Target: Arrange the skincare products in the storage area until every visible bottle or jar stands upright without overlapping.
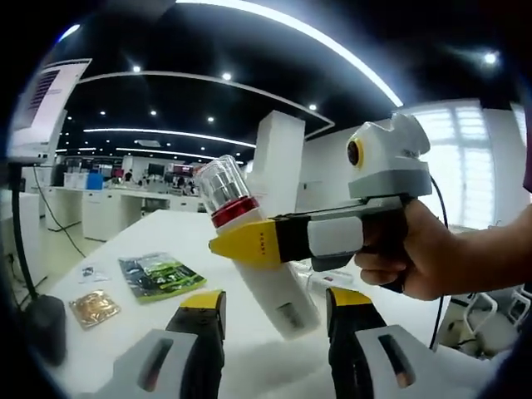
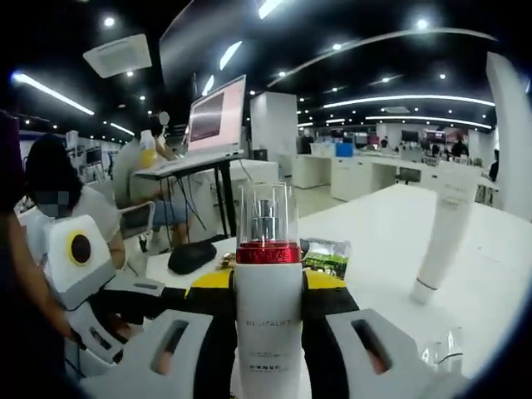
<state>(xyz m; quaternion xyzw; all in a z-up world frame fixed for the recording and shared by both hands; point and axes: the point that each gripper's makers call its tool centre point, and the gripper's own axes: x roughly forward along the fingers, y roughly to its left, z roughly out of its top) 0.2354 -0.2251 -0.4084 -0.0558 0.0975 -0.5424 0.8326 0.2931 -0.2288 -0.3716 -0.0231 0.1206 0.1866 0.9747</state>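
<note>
1. Leftmost, in the left claw view: a dark mouse [image 1: 43,326] on the white counter [image 1: 125,241], then a gold sachet [image 1: 94,307] and a green packet [image 1: 160,275] lying flat, apart from each other.
2. Left claw [image 1: 274,320]: jaws apart, nothing between them.
3. Pump bottle [image 1: 258,249], white with red collar and clear cap: tilted, raised above the counter, clamped in the right claw [image 1: 241,243], held by a hand [image 1: 407,258].
4. Right claw view: bottle [image 2: 268,291] centred between the jaws; green packet [image 2: 326,256] behind it.
5. White tube [image 2: 443,237] stands cap-down on the counter, well right, leaning slightly.
</note>
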